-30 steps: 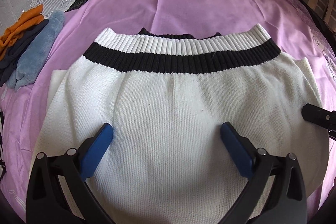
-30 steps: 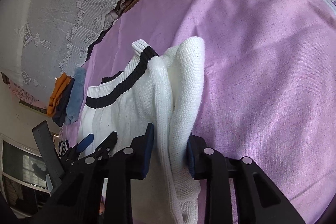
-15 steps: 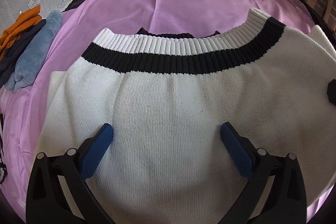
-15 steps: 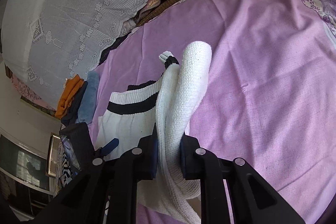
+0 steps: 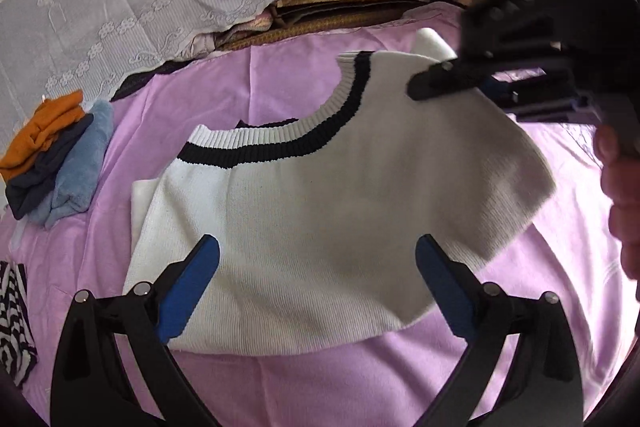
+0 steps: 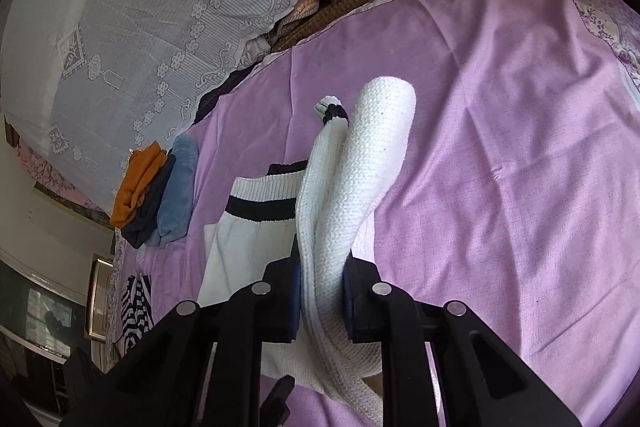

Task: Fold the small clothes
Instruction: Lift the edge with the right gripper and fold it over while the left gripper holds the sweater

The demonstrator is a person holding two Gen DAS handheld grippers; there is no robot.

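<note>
While the sweater (image 5: 320, 219) lies on the purple sheet (image 6: 500, 147), its right side is lifted, pinched in the right gripper (image 6: 322, 301). The left gripper (image 5: 316, 287) hovers over the hem, jaws spread and empty. Carry the raised edge across evenly toward the clothes stack (image 5: 56, 155), keeping the collar aligned.

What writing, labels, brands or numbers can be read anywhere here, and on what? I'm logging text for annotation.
None: no readable text in either view.
White knit sweater: no tag or print showing.
Folded clothes pile: no labels visible.
Striped garment: pattern only.
Lace curtain: floral motifs, no lettering.
Right gripper: no markings visible.
</note>
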